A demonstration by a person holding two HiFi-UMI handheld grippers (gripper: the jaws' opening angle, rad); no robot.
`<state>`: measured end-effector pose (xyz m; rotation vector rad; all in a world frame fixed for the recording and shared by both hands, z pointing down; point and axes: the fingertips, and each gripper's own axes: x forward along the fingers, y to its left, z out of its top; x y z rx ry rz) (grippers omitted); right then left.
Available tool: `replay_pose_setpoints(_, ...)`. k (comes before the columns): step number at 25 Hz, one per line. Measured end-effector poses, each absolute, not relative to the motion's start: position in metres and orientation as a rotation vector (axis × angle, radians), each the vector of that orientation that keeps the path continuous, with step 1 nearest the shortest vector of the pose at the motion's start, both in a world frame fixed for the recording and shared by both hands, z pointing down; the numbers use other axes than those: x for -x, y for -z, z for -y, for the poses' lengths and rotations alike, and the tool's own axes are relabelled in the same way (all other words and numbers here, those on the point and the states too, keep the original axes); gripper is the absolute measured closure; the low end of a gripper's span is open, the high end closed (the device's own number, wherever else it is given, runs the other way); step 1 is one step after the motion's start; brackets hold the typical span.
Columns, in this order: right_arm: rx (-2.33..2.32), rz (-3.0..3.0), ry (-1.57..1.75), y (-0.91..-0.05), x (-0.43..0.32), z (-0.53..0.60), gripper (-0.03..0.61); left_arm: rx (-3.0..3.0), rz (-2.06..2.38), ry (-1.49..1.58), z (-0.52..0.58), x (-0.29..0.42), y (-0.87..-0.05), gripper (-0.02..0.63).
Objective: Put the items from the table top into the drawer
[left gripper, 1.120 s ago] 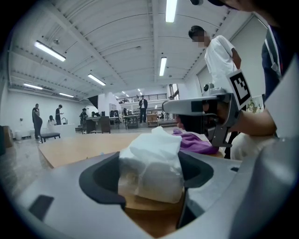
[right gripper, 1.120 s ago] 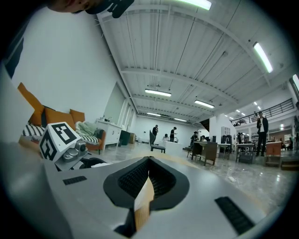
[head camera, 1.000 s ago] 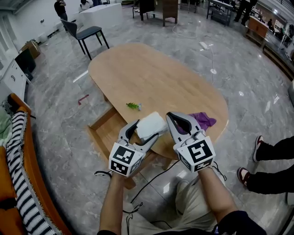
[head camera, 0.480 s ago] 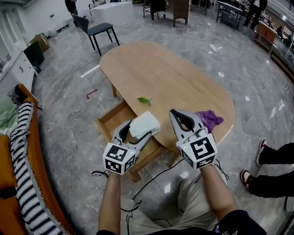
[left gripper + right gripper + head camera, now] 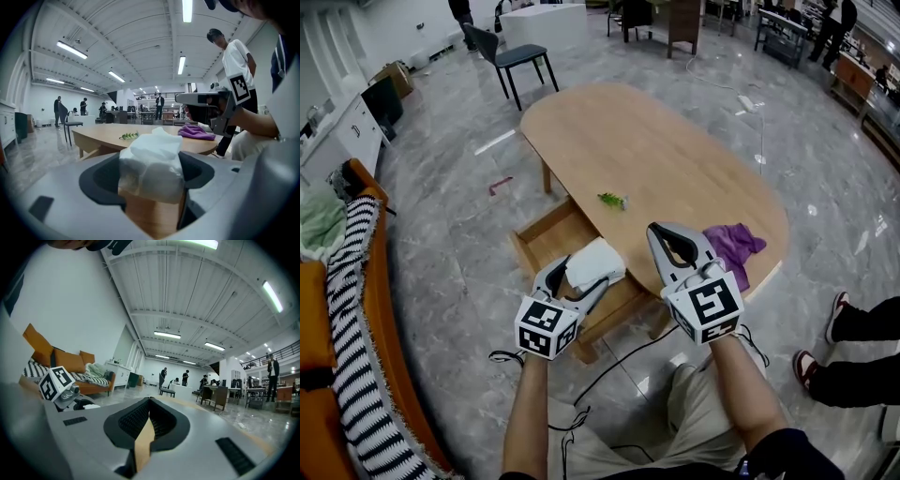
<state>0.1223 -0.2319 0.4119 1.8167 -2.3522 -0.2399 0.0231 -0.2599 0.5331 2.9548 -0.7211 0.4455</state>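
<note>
left gripper [image 5: 151, 180]: jaws set wide, pads pressed on both sides of a white tissue pack [image 5: 152, 161]. the pack stands upright between them, its top bulging above the jaws. in the head view it hangs over the open drawer [image 5: 546, 246], just off the edge of the table [image 5: 647, 141], clear of the top.

right gripper [image 5: 149, 414]: jaws closed together, nothing in them, held about level over the table's near edge.

purple cloth [image 5: 733, 246] lies on the table just beside the right gripper. small green item [image 5: 611, 199] lies further in, near the drawer side.
</note>
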Motion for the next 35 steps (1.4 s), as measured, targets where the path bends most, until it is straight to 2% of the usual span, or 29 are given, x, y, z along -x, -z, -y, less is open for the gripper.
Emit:
replay_pose_setpoints(6, -1.782, 2.355, 0.260, -0.413, -0.104, 0.229, 0.561, -2.947, 0.678, -0.560, 0.254, -0.016, -0.563, 0.253)
replay_pose_setpoints(21, -1.772, 2.337, 0.291, -0.410, -0.097, 0.220, 0.561, -2.921, 0.616, -0.674, 0.248, -0.014, -0.578, 0.235)
replay_pose_setpoints(35, -1.754, 2.338, 0.301, -0.411, -0.095, 0.215, 0.561, -2.911, 0.659, -0.608, 0.249, -0.013, -0.574, 0.212)
